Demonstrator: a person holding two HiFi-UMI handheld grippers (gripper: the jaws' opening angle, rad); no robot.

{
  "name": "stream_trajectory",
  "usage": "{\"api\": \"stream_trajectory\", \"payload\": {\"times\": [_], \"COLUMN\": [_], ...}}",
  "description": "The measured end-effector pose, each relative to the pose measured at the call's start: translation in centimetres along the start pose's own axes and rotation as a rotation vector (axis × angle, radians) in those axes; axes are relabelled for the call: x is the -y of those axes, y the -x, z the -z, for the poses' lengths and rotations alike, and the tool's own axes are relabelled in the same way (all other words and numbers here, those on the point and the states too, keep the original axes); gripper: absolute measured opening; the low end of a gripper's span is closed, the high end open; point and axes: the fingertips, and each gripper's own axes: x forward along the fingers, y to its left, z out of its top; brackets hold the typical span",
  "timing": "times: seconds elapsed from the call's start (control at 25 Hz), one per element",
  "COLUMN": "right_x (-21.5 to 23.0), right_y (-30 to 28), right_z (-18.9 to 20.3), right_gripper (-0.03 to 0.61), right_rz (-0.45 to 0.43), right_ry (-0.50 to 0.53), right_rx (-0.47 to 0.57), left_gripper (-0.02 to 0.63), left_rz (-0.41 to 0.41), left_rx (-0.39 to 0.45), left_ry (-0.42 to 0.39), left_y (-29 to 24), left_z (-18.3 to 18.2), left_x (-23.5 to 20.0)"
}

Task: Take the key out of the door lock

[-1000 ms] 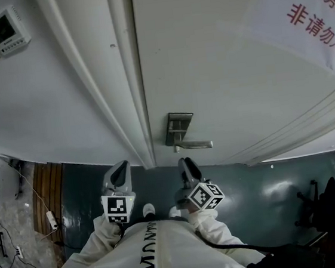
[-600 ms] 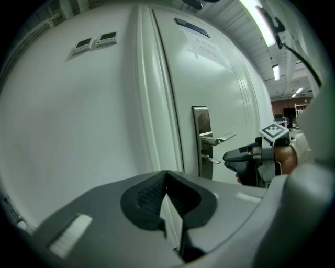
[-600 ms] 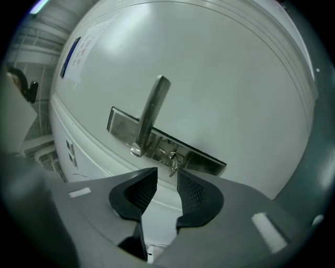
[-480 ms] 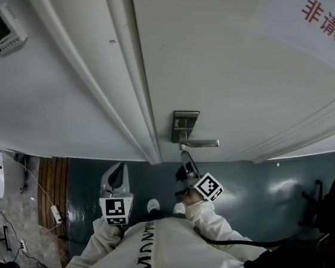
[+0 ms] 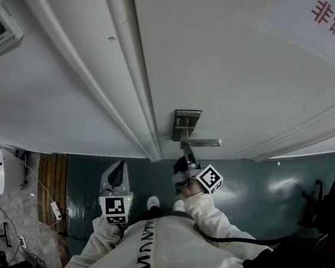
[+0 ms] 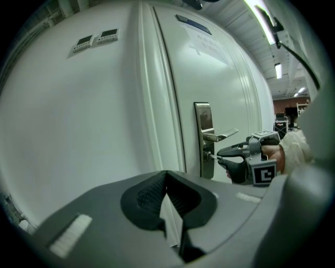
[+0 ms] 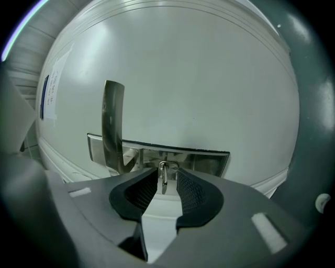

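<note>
Key [image 7: 164,183]: in the lock plate [image 7: 204,159] on the door [image 7: 199,78], beside the handle [image 7: 111,120].
Right gripper [image 7: 167,172]: jaws have just been closing a little; key between them, pads seem not to touch it.
Left gripper [image 6: 166,175]: jaw tips together, well apart from the lock.

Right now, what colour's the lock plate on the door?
Shiny silver metal. The lock plate shows best in the left gripper view.

Key [image 7: 164,177] blade hidden w/in lock [image 7: 207,161]
</note>
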Motion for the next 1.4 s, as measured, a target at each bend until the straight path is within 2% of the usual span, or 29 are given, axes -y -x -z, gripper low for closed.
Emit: {"api": "stream_trajectory", "payload": {"times": [0.44, 0.52, 0.64, 1.4], "right_x": [0.3, 0.1, -0.3, -0.4], "right_y": [-1.5, -1.7, -1.9, -1.8], "right_z": [0.1, 0.1, 0.1, 0.2], "right_gripper": [0.078, 0.066, 0.013, 0.017], "right_rz": [-0.003, -0.013, -0.027, -0.025], "right_ry": [-0.045, -0.051, -0.047, -0.082], "right_rx": [-0.001, -0.002, -0.007, -0.013], "left_gripper": [0.000, 0.000, 0.000, 0.000], "left_rz": [-0.008, -0.009, -0.007, 0.000], "left_rx": [-0.005, -0.004, -0.005, 0.001], "left_ry": [0.006, 0.010, 0.014, 0.009], "left_y": [-0.1, 0.0, 0.0, 0.5], "left_z": [0.1, 0.1, 0.1, -0.1], "left_x": [-0.1, -0.1, 0.0, 0.8]}}
